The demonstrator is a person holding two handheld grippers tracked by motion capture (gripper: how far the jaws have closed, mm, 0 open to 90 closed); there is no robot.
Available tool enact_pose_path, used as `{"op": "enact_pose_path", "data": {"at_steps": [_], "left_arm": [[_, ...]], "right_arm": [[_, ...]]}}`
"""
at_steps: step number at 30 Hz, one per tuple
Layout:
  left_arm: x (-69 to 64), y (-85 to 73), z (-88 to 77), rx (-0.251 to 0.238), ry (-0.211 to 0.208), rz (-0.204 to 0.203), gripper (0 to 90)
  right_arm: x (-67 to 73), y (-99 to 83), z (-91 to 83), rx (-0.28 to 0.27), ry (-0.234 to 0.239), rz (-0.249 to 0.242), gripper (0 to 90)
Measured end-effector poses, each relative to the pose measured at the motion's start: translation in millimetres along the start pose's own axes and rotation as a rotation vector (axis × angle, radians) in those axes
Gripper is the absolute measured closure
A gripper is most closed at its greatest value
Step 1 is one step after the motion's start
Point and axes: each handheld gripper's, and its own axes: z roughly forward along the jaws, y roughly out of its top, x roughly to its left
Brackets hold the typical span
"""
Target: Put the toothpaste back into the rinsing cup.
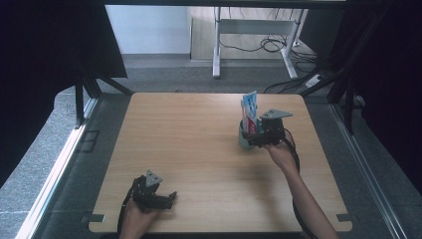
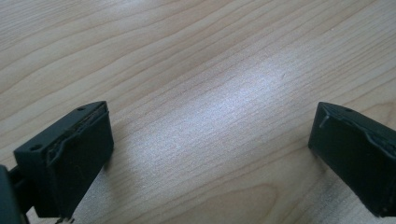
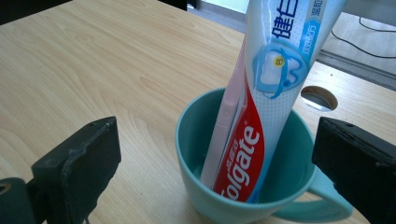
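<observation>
step: toothpaste tube (image 3: pixel 261 116) being released into teal cup (image 3: pixel 196 140) | right gripper (image 3: pixel 215 158): jaws being held spread, nothing pinched | left gripper (image 2: pixel 210 154): spread, resting idle | advice: right gripper is being best withdrawn straight back, clear of tube

I am seeing a light wood-grain table (image 1: pixel 199 149) carrying a teal mug (image 3: pixel 196 154) at its far right; the left gripper (image 1: pixel 166 199) is resting near the front edge.

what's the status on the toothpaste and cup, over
Right gripper open, jaws either side of teal mug. Red-white-blue toothpaste tube stands inside, leaning. Left gripper open, over bare wooden table. Nothing in the way.
</observation>
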Motion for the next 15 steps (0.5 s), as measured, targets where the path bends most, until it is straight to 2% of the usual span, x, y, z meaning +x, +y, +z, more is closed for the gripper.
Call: {"op": "enact_pose_path", "data": {"at_steps": [15], "left_arm": [[-0.1, 0.0, 0.0, 0.000, 0.000, -0.001, 0.0]], "right_arm": [[5.5, -16.6, -20.0, 0.015, 0.021, -0.018, 0.7]]}}
